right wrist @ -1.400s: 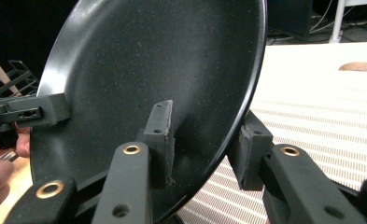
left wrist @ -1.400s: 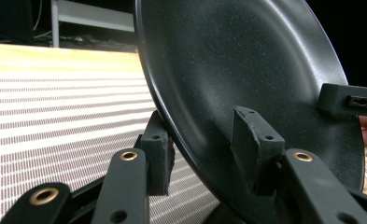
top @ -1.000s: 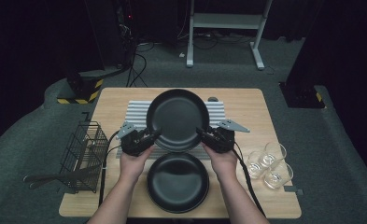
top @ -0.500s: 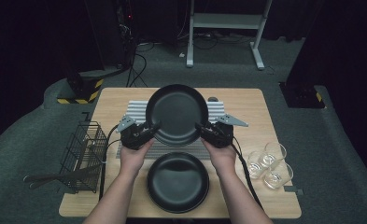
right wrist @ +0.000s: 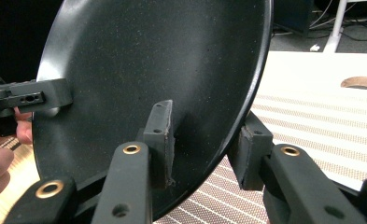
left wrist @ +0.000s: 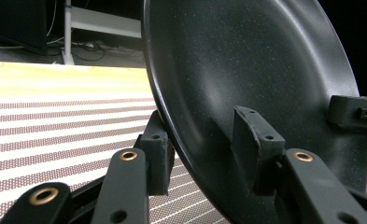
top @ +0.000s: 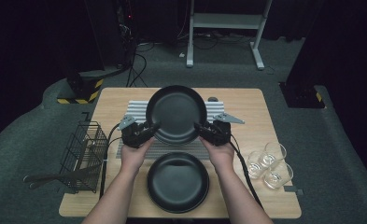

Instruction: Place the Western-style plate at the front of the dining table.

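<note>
Black plate (top: 177,181) lies nearest me on the table (top: 246,100). Beyond it, my left gripper (top: 149,130) and right gripper (top: 202,129) clamp opposite rims of a second, tilted plate (top: 176,113), lifted over the striped mat (top: 137,110).

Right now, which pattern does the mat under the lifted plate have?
The mat has white and dark stripes, clearest in the left gripper view.
</note>
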Motion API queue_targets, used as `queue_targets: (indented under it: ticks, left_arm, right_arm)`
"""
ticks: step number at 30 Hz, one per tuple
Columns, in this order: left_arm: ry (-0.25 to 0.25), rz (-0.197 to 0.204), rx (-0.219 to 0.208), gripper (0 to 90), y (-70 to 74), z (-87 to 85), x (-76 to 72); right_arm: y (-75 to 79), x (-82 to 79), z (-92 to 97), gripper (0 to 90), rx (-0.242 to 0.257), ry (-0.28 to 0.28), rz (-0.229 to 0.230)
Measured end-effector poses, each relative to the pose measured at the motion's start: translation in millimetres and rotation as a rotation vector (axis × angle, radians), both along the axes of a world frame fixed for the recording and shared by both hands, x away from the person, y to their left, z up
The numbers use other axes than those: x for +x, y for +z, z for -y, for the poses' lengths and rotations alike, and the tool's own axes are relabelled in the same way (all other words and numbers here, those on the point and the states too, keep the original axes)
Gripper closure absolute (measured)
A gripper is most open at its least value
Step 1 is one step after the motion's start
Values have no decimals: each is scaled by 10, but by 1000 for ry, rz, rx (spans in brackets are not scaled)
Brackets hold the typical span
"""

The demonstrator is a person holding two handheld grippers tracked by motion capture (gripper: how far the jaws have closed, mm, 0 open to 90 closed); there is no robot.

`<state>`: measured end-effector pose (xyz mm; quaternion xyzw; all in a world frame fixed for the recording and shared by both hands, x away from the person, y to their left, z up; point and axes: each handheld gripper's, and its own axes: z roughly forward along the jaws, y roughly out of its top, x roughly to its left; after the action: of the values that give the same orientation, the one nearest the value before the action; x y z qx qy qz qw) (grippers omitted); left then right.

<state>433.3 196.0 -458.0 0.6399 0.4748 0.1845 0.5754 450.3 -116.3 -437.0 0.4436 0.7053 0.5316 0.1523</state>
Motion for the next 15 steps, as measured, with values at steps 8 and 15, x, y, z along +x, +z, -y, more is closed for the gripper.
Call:
queue_targets:
  ticks: [8,15]
  left_arm:
    - [10,-32,-14,593,-146,-15,33]
    - [16,-54,-19,593,-266,-48,56]
  right_arm:
    - [-87,56,-26,638,-25,4,-22]
    - [-207,96,-60,638,-26,6,-47]
